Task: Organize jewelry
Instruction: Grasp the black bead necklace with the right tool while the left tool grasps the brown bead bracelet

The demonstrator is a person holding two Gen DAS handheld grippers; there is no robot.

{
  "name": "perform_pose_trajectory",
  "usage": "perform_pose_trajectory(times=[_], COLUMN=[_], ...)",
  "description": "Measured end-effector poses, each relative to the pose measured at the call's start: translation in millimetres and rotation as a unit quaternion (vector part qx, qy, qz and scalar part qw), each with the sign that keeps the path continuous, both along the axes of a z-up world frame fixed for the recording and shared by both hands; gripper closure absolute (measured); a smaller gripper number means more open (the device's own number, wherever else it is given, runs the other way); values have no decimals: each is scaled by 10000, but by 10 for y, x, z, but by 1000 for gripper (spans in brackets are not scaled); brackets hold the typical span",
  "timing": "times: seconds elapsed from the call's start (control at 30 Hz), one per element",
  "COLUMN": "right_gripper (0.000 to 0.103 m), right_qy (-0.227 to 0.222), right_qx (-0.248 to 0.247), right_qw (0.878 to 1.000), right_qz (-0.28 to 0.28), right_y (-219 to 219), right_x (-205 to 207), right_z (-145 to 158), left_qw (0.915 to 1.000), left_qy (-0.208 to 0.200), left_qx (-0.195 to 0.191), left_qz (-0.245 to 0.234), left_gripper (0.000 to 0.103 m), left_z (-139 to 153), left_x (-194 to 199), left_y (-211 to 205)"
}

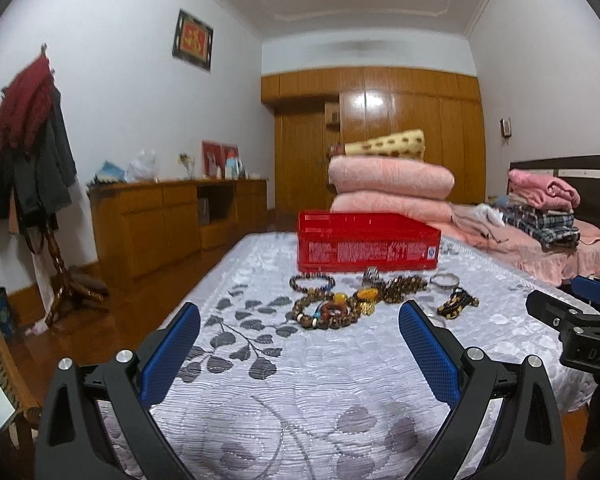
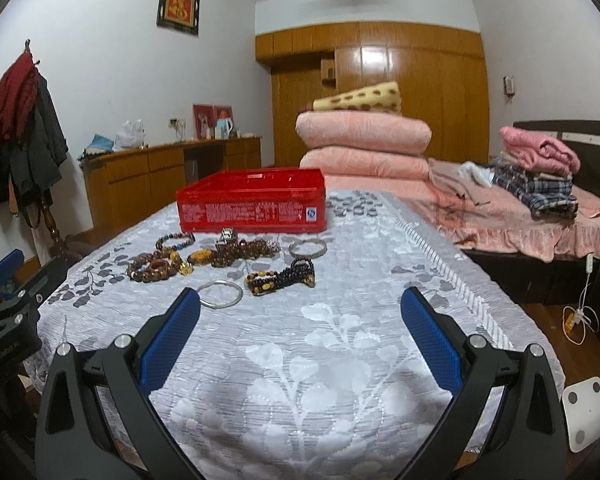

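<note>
White leaf-patterned cloth (image 2: 340, 344) covers the table that fills the foreground of both wrist views, in a bedroom with a wooden sideboard (image 2: 140, 176) along the left wall and a wardrobe (image 2: 400, 92) at the back. On the left of the jewelry cluster lies a beaded bracelet (image 2: 175, 240), with a heap of brown bead bracelets (image 2: 154, 267) (several tangled together) just nearer the camera. A plain silver bangle (image 2: 220, 294) lies near the right gripper's left fingertip. To its right sits a dark beaded bracelet with amber pieces (image 2: 282, 277), and beyond that a wider silver bangle (image 2: 308, 248). Behind the whole cluster stands an open red box (image 2: 252, 208), with folded pink quilts (image 2: 364, 148) farther back on the bed (image 2: 540, 216).

The left gripper (image 1: 300, 320) hovers above the cloth with its blue pads wide apart, holding nothing, pointed at the bead heap. The right gripper (image 2: 300, 304) is likewise spread and holds nothing.
</note>
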State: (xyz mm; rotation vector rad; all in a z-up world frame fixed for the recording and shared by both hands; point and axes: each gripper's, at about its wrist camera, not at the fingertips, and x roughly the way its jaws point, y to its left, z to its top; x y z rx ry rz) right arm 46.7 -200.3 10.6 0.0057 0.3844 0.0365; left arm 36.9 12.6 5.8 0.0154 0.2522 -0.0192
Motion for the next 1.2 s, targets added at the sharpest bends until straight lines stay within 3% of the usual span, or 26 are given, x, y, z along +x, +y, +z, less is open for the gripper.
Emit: perform_pose_trajectory(times=[0.23,0.53,0.8,1.07,1.2], right_gripper=[6,6,6,6,10], right_qy=[559,1026,1369,1569,1730], right_qx=[278,233,294,318,377], right_qw=[9980,9943,9901,9870,9841], right_qz=[126,184,100,124,121], right_y=[-73,-50,-127,-126,-117], right_x=[330,688,973,1182,1315], right_z=[-10,-64,-94,-108,-123], left_qw=[9973,9883,9762,9684,9570], left_qy=[699,1432,2024,2421,2794], left_qx=[-99,-348,-583,-472,-623], left_qz=[-179,-403,-517,-381,-473], left_gripper=[6,19,42,55,61], left_z=[6,-19,-65,-148,-231], left_x=[369,857,1262,1554,1709], left_y=[18,12,89,146,175])
